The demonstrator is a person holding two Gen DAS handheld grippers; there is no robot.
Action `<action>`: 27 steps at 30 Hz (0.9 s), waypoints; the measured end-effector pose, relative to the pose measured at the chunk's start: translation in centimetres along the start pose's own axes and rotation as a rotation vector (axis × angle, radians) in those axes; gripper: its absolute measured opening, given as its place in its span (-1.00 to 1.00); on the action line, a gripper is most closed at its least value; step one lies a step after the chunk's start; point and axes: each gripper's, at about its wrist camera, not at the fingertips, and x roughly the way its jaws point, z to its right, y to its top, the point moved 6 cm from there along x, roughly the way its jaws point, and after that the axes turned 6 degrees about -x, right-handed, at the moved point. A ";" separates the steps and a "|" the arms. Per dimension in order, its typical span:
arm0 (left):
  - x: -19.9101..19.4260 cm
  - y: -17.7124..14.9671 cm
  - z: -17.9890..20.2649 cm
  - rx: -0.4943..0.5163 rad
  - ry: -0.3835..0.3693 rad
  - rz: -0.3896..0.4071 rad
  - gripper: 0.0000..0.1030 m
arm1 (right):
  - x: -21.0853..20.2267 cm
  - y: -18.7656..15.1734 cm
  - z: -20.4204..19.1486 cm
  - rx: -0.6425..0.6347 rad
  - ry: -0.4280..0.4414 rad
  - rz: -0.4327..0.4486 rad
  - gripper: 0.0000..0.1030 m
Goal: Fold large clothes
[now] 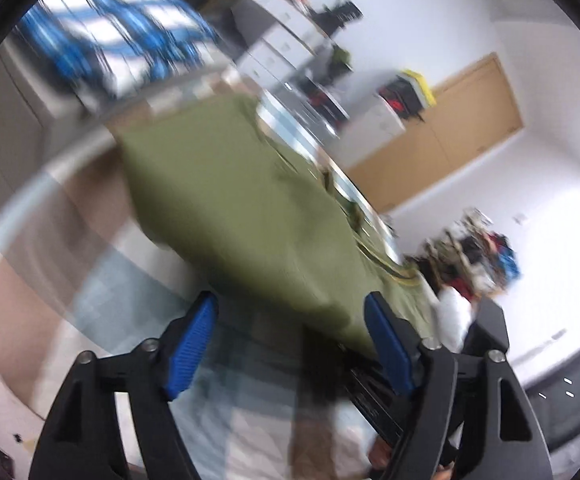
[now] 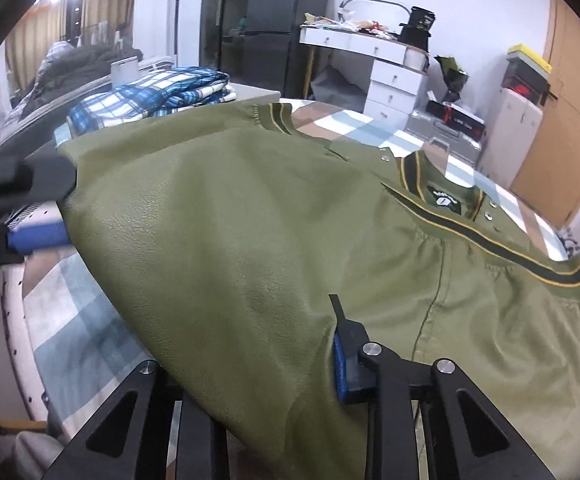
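An olive green jacket (image 2: 250, 220) with striped collar and hem lies spread on the bed's checked cover (image 2: 82, 320). In the right wrist view a fold of it drapes over my right gripper (image 2: 290, 332). The right blue pad (image 2: 343, 364) presses against the cloth, and the left finger is hidden under it. My left gripper (image 2: 58, 208) is at the jacket's left edge. In the blurred left wrist view the left gripper (image 1: 290, 320) stands open, and the jacket (image 1: 230, 200) lies just ahead, its near edge by the right pad (image 1: 387, 344).
Folded blue plaid clothes (image 2: 150, 96) lie at the bed's far side, also blurred as blue plaid cloth (image 1: 118, 36). Beyond stand a black fridge (image 2: 270, 28), white drawers (image 2: 393, 80), a silver case (image 2: 441, 128) and a wooden door (image 2: 561, 120).
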 end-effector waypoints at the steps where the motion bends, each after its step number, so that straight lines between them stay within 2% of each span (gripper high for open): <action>1: 0.7 -0.3 0.1 -0.013 -0.024 -0.022 0.46 | -0.1 0.0 -0.1 -0.001 0.000 0.000 -0.50; 4: 3.0 -0.2 0.6 -0.079 -0.090 -0.051 0.46 | -0.3 -0.1 -0.5 -0.012 0.003 -0.005 -0.51; 8: 5.3 0.8 0.5 -0.149 -0.048 -0.034 0.45 | -1.1 -0.7 -0.8 -0.004 0.038 -0.012 -0.53; 10: 5.6 1.2 0.0 -0.189 0.009 0.002 0.24 | -1.5 -1.0 -1.1 0.008 0.066 -0.012 -0.55; 12: 5.2 1.3 -0.2 -0.196 0.031 0.025 -0.25 | -2.0 -1.0 -1.2 0.021 0.102 0.000 -0.56; 14: 4.3 1.4 0.1 -0.144 0.063 0.066 -0.55 | -2.1 -1.0 -1.1 0.032 0.130 0.003 -0.44; 17: 3.6 1.3 0.1 -0.100 0.082 0.089 -0.69 | -2.3 -1.0 -1.2 0.007 0.158 -0.006 -0.25; 20: 3.5 1.3 0.3 -0.045 0.096 0.097 -0.72 | -4.3 -1.6 -0.4 0.008 0.216 0.012 -0.01; 22: 3.2 1.1 0.5 -0.003 0.111 0.104 -0.72 | -5.9 -2.4 0.9 0.052 0.254 0.022 0.15; 24: 3.3 1.0 0.9 0.041 0.132 0.113 -0.72 | -7.7 -3.2 2.5 0.116 0.272 0.055 0.22; 27: 3.1 0.9 1.7 0.113 0.165 0.136 -0.71 | -9.3 -4.3 6.7 0.263 0.177 0.088 0.27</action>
